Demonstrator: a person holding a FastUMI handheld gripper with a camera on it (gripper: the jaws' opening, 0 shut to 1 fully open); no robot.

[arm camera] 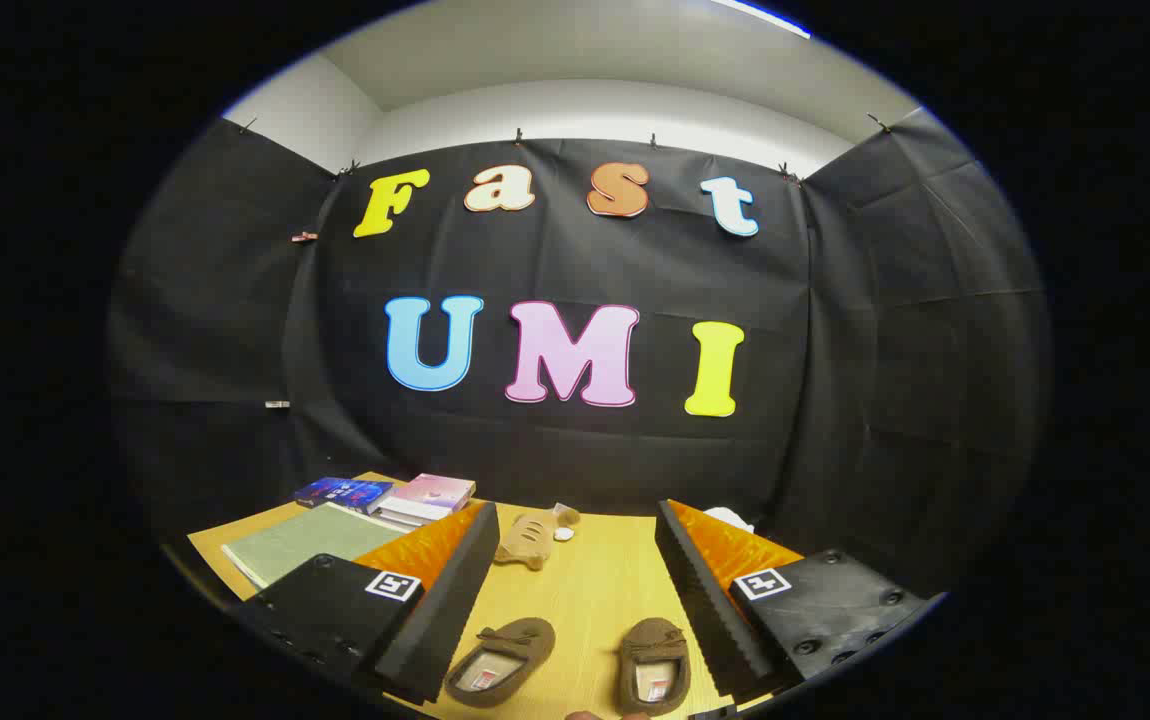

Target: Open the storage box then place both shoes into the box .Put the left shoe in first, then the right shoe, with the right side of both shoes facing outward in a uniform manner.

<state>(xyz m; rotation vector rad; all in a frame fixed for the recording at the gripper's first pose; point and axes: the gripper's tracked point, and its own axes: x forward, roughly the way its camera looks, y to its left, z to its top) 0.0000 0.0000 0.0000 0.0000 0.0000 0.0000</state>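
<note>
While my jaws stand wide open and hold nothing, both shoes lie on the bench in the gap between them, at the near end. The left one angles toward my left finger; the right one sits just inside my right finger. Each runs lengthwise along my reach, toes far, heels near. I see no box.

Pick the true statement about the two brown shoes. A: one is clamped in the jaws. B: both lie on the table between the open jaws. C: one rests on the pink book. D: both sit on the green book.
B: the left shoe and right shoe lie side by side on the wooden table, untouched inside the gripper's wide-open jaws.
</note>
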